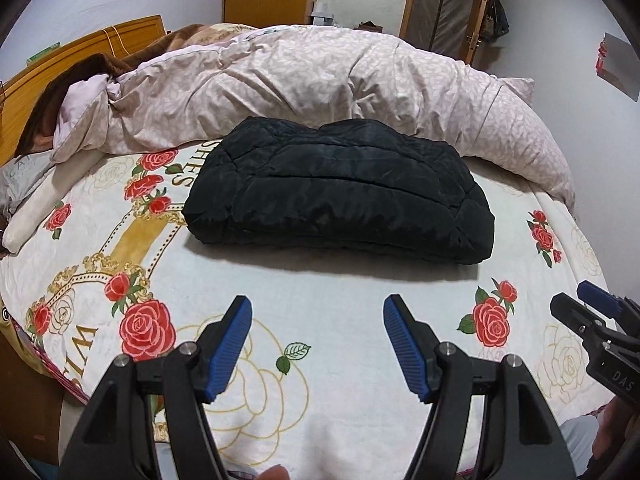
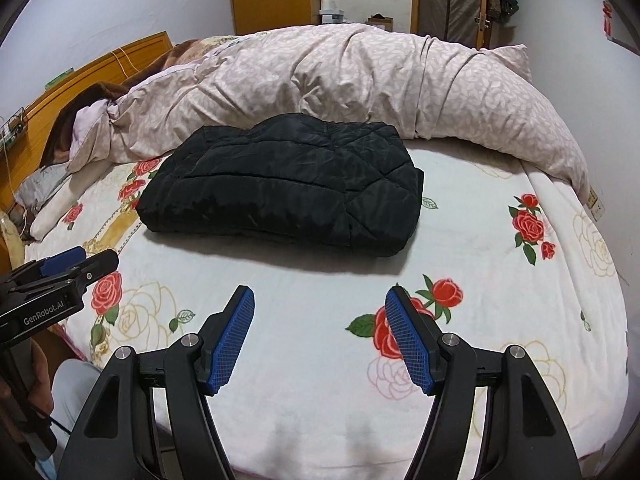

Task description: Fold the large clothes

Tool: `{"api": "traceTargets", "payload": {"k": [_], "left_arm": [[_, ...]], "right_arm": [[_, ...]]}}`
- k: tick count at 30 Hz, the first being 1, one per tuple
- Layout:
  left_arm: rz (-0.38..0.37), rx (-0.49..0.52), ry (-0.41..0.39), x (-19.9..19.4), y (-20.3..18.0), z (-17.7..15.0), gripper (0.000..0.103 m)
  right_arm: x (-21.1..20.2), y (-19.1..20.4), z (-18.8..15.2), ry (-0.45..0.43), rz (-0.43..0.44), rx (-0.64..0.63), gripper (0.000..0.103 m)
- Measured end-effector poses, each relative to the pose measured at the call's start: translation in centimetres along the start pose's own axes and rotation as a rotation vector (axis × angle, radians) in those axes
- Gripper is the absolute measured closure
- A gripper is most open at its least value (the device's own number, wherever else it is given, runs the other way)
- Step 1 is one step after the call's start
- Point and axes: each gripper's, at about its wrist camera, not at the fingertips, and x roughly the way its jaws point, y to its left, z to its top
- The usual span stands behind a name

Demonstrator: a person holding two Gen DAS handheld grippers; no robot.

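At the left of the left wrist view, a rose-printed sheet (image 1: 360,292) covers the bed: soft, fleecy, with red and gold flowers. At lower centre the left gripper (image 1: 318,308) hangs over bare sheet, its 2 ribbed blue pads spread wide with nothing between them. The jacket (image 1: 340,196) lies at centre frame, well apart from both grippers: black, quilted, puffy, already folded into a thick rectangular bundle with a slight sheen. It looks light and springy but slippery, so layers may slide apart; I would pinch the near folded edge at both corners, catching every layer. Behind it runs a rumpled leaf-print duvet (image 1: 320,80). At right, the right gripper (image 2: 320,300) is likewise spread and empty.
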Motion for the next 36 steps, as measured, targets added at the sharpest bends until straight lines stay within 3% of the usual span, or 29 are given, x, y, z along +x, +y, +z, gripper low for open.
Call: {"api": "traceTargets", "payload": {"k": [36], "left_arm": [[0.018, 0.003, 0.007, 0.08, 0.06, 0.05, 0.033]], "right_arm": [[0.46, 0.29, 0.06, 0.006, -0.003, -0.006, 0.035]]}}
